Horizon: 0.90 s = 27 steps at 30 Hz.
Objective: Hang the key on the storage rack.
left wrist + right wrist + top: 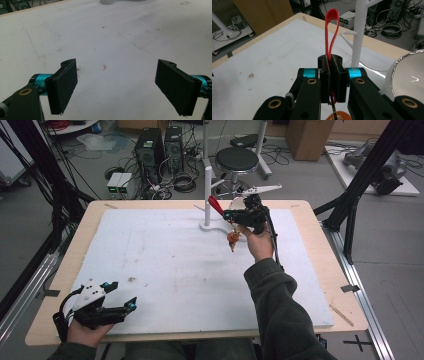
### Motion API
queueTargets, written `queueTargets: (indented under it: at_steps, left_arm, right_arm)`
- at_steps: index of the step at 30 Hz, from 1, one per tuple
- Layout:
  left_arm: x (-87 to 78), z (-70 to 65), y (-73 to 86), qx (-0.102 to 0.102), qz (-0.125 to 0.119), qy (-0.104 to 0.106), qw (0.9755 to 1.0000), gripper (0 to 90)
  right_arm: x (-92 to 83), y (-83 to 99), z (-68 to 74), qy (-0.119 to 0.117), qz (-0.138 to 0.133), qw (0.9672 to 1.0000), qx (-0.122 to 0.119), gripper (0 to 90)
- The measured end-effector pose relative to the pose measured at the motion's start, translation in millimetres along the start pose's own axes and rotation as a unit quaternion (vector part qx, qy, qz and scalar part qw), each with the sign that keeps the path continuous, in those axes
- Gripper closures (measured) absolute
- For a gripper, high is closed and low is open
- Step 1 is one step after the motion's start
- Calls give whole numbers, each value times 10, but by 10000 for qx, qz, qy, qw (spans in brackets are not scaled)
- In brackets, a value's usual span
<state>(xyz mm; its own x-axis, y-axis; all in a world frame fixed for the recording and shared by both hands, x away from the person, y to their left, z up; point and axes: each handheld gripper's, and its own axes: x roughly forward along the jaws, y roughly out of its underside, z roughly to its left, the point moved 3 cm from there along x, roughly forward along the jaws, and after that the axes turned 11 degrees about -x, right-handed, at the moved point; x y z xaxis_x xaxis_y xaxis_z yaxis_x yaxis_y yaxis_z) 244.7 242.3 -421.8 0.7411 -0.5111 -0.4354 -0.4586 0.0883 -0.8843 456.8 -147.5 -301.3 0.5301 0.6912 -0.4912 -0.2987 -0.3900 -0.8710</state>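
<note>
- Holding a red strap loop (pixel 331 32) pinched between its closed jaws, the right hand-held gripper (pixel 239 216) sat raised at the far side of the worktop (pixel 60 270), just beside a white peg stand (pixel 207 190).
- In the right gripper view the loop rose straight up out of the jaws, its long axis roughly upright, with the rounded end uppermost and close to a short side peg (pixel 348 32) of the stand.
- In the high view the strap slanted up and away toward the stand's post, and a small orange charm (pixel 232 239) dangled below the gripper, clear of the white mat (pixel 165 265).
- Judging by this, the pick-up was done and the hanging was what remained: the loop was not yet over any peg, and whether it touched one could not be told.
- The left hand-held gripper (pixel 122 296) rested at the near left corner, jaws spread wide with nothing between them, well apart from the work.
</note>
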Motion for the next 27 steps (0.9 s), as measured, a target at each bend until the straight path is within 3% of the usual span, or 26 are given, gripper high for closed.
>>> queueTargets:
  at_steps: [10, 21, 27]
  left_arm:
    - [-15, 8, 4, -7, -5, -15, 10000, 186]
    - [-18, 21, 2, 17, 7, 4, 10000, 186]
    - [-18, 17, 2, -1, -1, 2, 10000, 186]
  right_arm:
    - [103, -111, -11, 193, -29, 9998, -20, 859]
    - [216, -78, -72, 301, 92, 9995, 96, 859]
    - [298, -61, -73, 333, 176, 9993, 43, 859]
